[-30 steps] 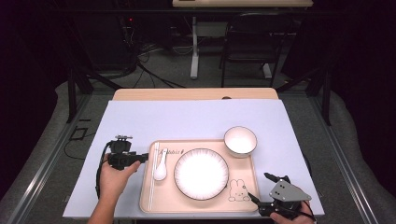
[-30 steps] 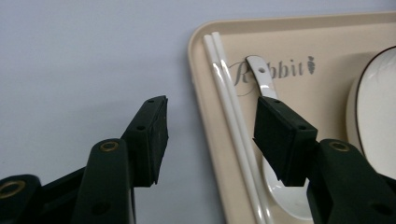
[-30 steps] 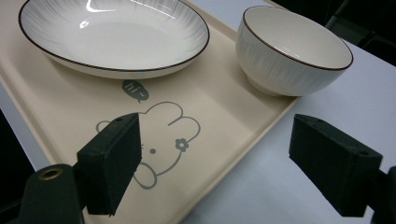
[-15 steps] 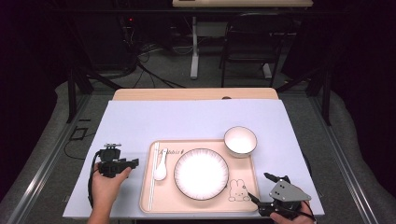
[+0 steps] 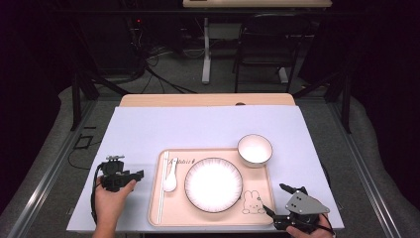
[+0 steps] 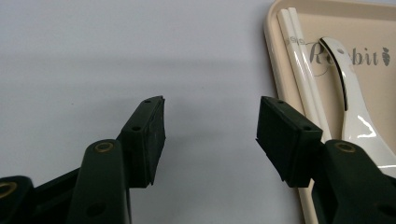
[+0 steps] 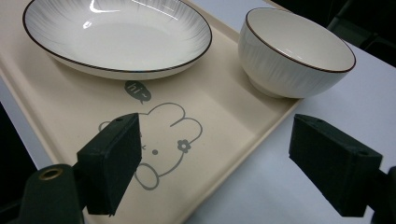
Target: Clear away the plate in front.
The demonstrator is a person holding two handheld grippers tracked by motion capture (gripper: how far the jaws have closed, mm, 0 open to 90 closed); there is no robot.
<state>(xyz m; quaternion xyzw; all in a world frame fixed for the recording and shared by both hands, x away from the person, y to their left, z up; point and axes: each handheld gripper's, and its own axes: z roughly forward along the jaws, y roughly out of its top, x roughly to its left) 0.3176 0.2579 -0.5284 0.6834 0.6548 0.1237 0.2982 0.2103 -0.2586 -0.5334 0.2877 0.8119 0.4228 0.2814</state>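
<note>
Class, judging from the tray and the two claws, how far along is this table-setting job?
Looks done: plate, spoon and chopsticks lie on the tray, with the bowl at its far right corner. In hand: nothing; left claw and right claw are open and empty. Left: seemingly nothing.

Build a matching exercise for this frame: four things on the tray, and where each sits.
Things:
1. spoon
2. plate
3. bowl
4. chopsticks

Places:
A. far right corner of the tray
B. along the tray's left edge
C. middle of the tray
D. between the chopsticks and the plate

Pairs: 1-D, 2-C, 3-A, 4-B
</note>
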